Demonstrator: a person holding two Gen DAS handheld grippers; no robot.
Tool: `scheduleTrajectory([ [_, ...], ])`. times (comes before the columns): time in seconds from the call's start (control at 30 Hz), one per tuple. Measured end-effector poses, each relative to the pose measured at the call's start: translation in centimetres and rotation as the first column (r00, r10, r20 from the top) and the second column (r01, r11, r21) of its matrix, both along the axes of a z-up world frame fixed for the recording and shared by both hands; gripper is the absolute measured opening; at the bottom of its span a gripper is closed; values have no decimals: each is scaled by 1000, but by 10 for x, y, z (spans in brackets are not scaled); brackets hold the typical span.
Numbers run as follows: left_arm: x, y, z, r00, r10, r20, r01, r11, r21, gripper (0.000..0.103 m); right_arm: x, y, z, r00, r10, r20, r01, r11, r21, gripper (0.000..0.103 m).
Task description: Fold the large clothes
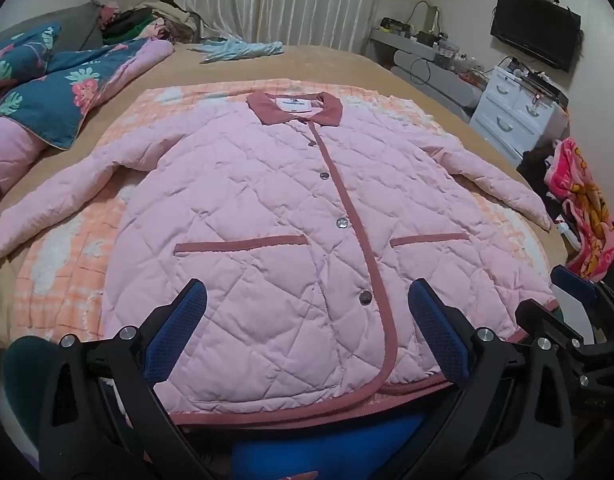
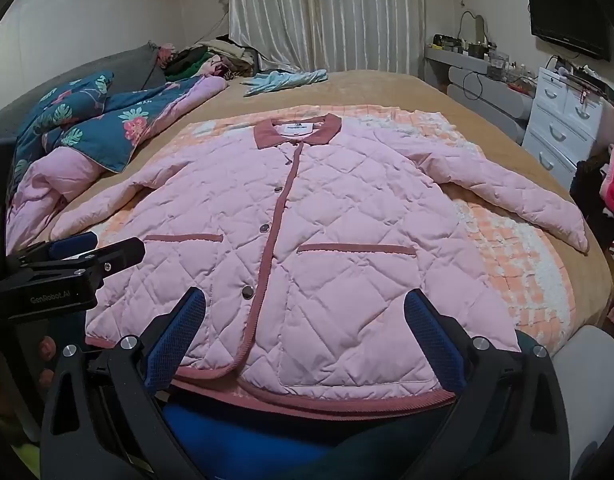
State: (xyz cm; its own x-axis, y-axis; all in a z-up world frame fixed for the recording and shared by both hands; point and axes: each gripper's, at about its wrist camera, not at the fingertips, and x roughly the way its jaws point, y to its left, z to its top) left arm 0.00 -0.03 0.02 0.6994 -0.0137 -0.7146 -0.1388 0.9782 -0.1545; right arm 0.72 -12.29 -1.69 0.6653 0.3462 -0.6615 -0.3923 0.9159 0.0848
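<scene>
**Jacket flat, both grippers parted at the hem**

While nothing is folded yet, you have the pink quilted jacket [image 1: 275, 208] spread face up and buttoned on the orange checked blanket [image 1: 67, 264], which lies on the tan bed [image 1: 327, 64]. Its long axis runs straight away from you: hem nearest, dark pink collar [image 1: 295, 108] farthest. Both sleeves angle outward and back toward you, the left sleeve [image 1: 55, 204] to the left side, the right sleeve [image 2: 519, 196] to the right.

Your left gripper [image 1: 307, 320] hangs just above the hem with its fingers spread wide and nothing between them; the placket passes between them in its view. Your right gripper [image 2: 305, 332] is likewise released and empty, sitting over the right front panel near the right pocket [image 2: 355, 249]. In the right wrist view the left gripper shows at the left edge, beside the jacket's left hem corner.

That split decides the next move, as I judge it: each sleeve lies outboard of its own gripper, so the left one is nearer the left sleeve and the right one nearer the right. Folding a sleeve across the body means reaching sideways and forward from the hem, not straight ahead.
</scene>
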Motion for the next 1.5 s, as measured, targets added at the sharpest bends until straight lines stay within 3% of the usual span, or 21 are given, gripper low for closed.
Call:
scheduleTrajectory([
  [0.3, -1, -5, 6, 1000, -11, 16, 10, 1000, 29, 94, 0, -1, 3, 1000, -4, 0, 4, 1000, 3, 99],
  [1.5, -4, -8, 3, 1000, -20, 22, 19, 1000, 18, 94, -1, -3, 6, 1000, -14, 4, 14, 1000, 13, 99],
])
